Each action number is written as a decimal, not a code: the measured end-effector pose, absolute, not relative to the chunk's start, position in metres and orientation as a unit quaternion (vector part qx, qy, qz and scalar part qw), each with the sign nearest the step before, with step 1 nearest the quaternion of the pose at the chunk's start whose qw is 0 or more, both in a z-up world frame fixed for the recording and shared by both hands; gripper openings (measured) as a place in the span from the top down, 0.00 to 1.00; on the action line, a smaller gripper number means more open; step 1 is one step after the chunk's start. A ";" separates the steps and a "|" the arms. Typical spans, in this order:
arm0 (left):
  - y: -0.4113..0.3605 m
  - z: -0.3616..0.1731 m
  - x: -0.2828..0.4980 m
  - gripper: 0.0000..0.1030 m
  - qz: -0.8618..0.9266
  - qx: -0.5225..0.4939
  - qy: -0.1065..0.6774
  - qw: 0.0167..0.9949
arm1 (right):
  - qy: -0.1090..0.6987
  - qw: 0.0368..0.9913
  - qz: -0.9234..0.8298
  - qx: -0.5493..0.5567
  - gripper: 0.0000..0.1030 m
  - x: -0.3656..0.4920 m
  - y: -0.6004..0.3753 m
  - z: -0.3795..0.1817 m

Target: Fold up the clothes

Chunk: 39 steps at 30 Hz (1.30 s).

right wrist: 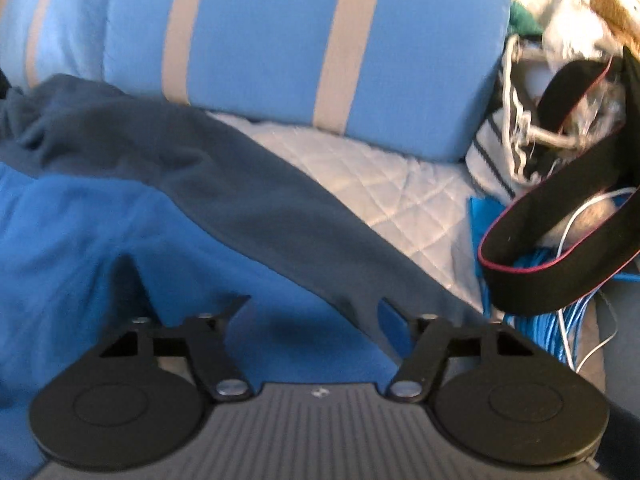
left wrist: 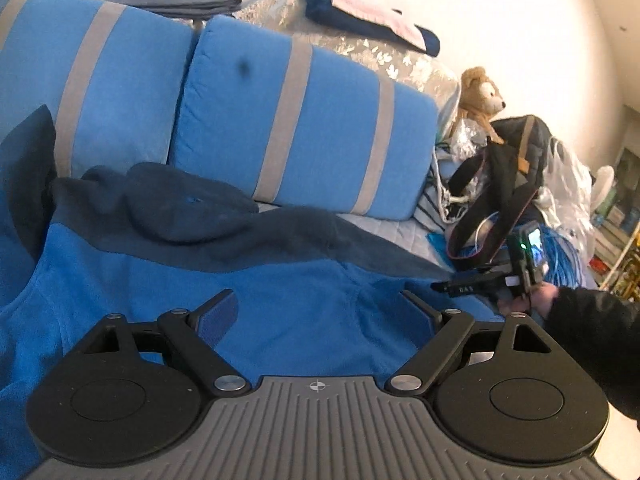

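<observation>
Left wrist view: the left gripper (left wrist: 316, 308) hangs over a blue fleece (left wrist: 200, 300) spread on the sofa, jaws spread wide with nothing between them, the cloth lying below and between the two fingers. The fleece has a dark navy band (left wrist: 240, 240) across its upper part, bunched toward the striped cushions (left wrist: 304, 120). At the right edge the right gripper (left wrist: 472, 286) shows, held by a hand (left wrist: 536, 298) in a black sleeve (left wrist: 596, 332), low at the fleece's right edge. Behind it lie a black bag (left wrist: 504, 184), blue cable (left wrist: 564, 248) and a teddy (left wrist: 482, 96). In the right wrist view, the right gripper (right wrist: 316, 308) is likewise wide open and holds nothing, its fingers over the fleece (right wrist: 100, 240) where blue meets the navy band (right wrist: 260, 200); whether the tips touch the cloth I cannot tell, as the picture is blurred. A quilted cover (right wrist: 380, 184) shows past the fleece, with a black strap (right wrist: 560, 264) on the right
</observation>
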State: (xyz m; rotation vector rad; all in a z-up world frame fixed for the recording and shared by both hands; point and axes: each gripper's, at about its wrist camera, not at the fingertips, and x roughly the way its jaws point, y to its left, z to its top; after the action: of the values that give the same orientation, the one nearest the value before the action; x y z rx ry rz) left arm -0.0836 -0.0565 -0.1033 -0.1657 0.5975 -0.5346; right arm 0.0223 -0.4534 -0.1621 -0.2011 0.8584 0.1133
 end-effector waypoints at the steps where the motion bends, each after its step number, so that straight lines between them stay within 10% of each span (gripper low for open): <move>1: -0.058 -0.104 -0.083 0.16 -0.261 -0.080 0.292 0.917 | 0.423 0.900 0.054 -0.092 0.77 0.026 -0.456 -0.167; 12: -0.063 -0.107 -0.081 0.16 -0.263 -0.073 0.295 0.916 | 0.392 0.913 -0.002 -0.114 0.90 0.050 -0.448 -0.173; 20: -0.065 -0.106 -0.083 0.16 -0.260 -0.071 0.293 0.917 | 0.383 0.923 0.003 -0.035 0.40 0.016 -0.457 -0.147; 33: -0.064 -0.105 -0.083 0.16 -0.256 -0.073 0.287 0.920 | 0.444 0.876 0.138 0.128 0.38 -0.029 -0.438 -0.172; 36: -0.064 -0.106 -0.083 0.16 -0.254 -0.072 0.287 0.921 | 0.455 0.864 0.161 0.145 0.51 -0.030 -0.424 -0.184; 38: -0.064 -0.106 -0.083 0.16 -0.253 -0.072 0.288 0.921 | 0.457 0.858 0.182 0.149 0.97 -0.032 -0.414 -0.182; 39: -0.064 -0.106 -0.083 0.16 -0.253 -0.071 0.289 0.921 | 0.458 0.854 0.193 0.151 0.96 -0.033 -0.409 -0.181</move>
State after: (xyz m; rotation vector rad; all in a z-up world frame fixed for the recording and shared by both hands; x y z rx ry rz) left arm -0.0828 -0.0645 -0.1059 -0.1466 0.5933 -0.5190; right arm -0.0332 -0.4087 -0.1814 0.3175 0.9633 0.4063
